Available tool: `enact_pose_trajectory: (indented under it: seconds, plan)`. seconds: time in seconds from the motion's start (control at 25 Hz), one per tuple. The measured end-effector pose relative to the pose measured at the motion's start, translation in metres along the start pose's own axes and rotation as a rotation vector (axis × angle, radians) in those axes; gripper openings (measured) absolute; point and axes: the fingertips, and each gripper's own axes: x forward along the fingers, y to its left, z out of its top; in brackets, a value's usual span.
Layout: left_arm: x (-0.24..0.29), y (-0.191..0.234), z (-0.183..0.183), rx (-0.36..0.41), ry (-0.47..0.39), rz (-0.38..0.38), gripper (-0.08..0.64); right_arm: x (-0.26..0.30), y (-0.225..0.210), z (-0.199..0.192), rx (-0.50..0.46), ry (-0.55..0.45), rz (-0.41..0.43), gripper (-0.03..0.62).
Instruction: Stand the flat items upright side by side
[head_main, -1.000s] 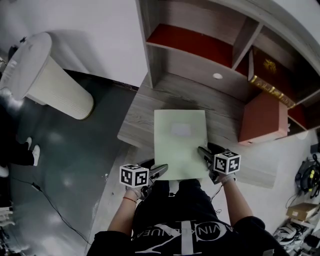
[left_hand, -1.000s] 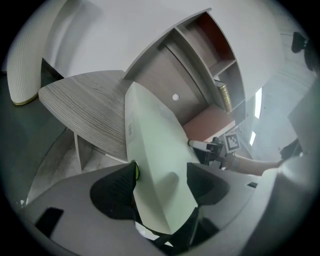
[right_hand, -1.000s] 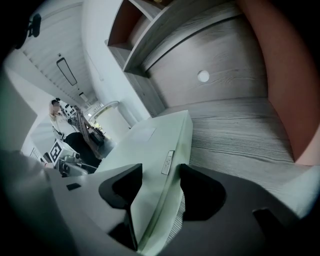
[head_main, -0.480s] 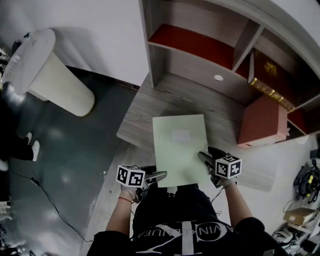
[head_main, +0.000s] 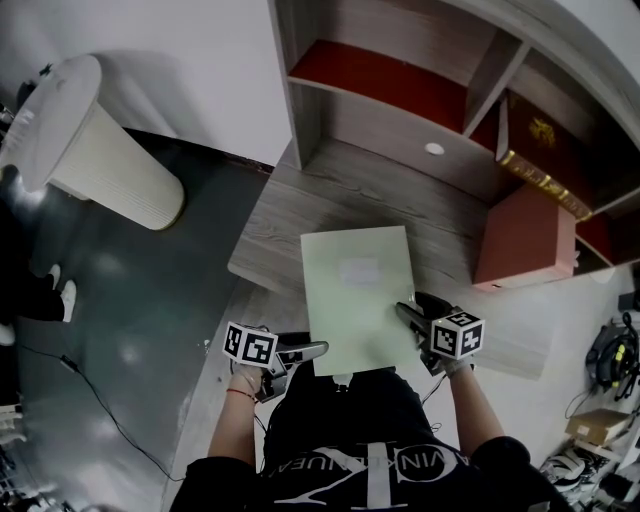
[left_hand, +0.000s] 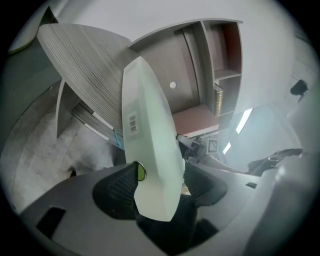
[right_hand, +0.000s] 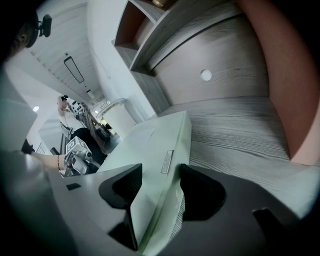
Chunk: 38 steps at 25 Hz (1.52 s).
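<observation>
The pale green book (head_main: 355, 300) lies flat, its near end overhanging the desk (head_main: 290, 215), so both tongs can reach it. The right gripper (head_main: 402, 312) pinches its right edge. The left gripper (head_main: 322, 349) (jaws have just been closing) clamps the near-left corner, probably ready to tip it upright.

shirt print (head_main: 368, 466), lower centre: white letters, upside down, unreadable
barcode sticker (left_hand: 132, 123): on pale green book (left_hand: 150, 155), digits too small

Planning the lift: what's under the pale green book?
The pale green flat book is over the grey wood-grain desk, its near end past the desk's front edge. The desk patch beneath it is covered; can't tell whether anything lies there.
</observation>
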Motion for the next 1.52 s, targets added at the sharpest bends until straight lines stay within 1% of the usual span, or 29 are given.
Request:
enact_pose_trajectory:
  seconds: [0.08, 0.12, 0.2, 0.24, 0.32, 0.44, 0.52, 0.56, 0.72, 0.8, 0.96, 1.12, 1.28, 1.36, 1.52]
  plan:
    - [-0.001, -0.003, -0.001, -0.006, 0.020, -0.021, 0.302, 0.000, 0.000, 0.000, 0.002, 0.001, 0.002, 0.247]
    - [-0.002, -0.002, -0.001, -0.008, 0.032, -0.019, 0.314, 0.000, 0.001, 0.000, 0.003, 0.001, 0.002, 0.247]
    - [-0.004, 0.006, -0.001, -0.018, 0.043, 0.010, 0.328, -0.001, 0.000, 0.000, 0.004, -0.001, 0.000, 0.247]
    - [-0.005, 0.012, 0.000, -0.027, 0.036, 0.027, 0.345, -0.001, 0.000, 0.000, 0.006, -0.003, -0.002, 0.247]
    - [-0.004, 0.022, 0.005, -0.057, 0.006, 0.032, 0.345, -0.001, 0.001, 0.000, 0.009, -0.008, -0.004, 0.247]
    - [0.006, 0.024, 0.017, -0.119, -0.057, -0.036, 0.348, -0.001, 0.000, -0.001, 0.012, -0.012, -0.006, 0.247]
    - [0.013, 0.023, 0.026, -0.143, -0.090, -0.073, 0.347, -0.001, 0.000, 0.000, 0.013, -0.012, -0.009, 0.247]
    - [0.016, 0.023, 0.029, -0.142, -0.098, -0.077, 0.347, -0.001, 0.000, 0.000, 0.013, -0.012, -0.012, 0.247]
    - [0.018, 0.029, 0.032, -0.117, -0.095, -0.050, 0.345, -0.001, 0.001, -0.001, 0.020, -0.021, -0.024, 0.247]
    - [0.018, 0.031, 0.034, -0.123, -0.103, -0.050, 0.330, -0.001, 0.002, -0.001, 0.025, -0.028, -0.024, 0.245]
    - [0.016, 0.030, 0.033, -0.125, -0.118, -0.059, 0.321, -0.001, 0.003, -0.002, 0.036, -0.033, -0.006, 0.244]
    - [0.012, 0.022, 0.035, -0.089, -0.116, -0.037, 0.316, -0.003, 0.004, -0.002, 0.047, -0.025, -0.003, 0.242]
    - [0.005, 0.005, 0.046, -0.033, -0.118, -0.043, 0.307, -0.006, 0.003, 0.003, 0.075, -0.046, -0.006, 0.232]
    - [0.002, -0.004, 0.057, 0.011, -0.128, -0.036, 0.302, -0.010, 0.003, 0.007, 0.100, -0.065, 0.004, 0.232]
    - [-0.002, -0.022, 0.086, 0.131, -0.160, -0.017, 0.297, -0.015, 0.000, 0.021, 0.134, -0.124, 0.011, 0.232]
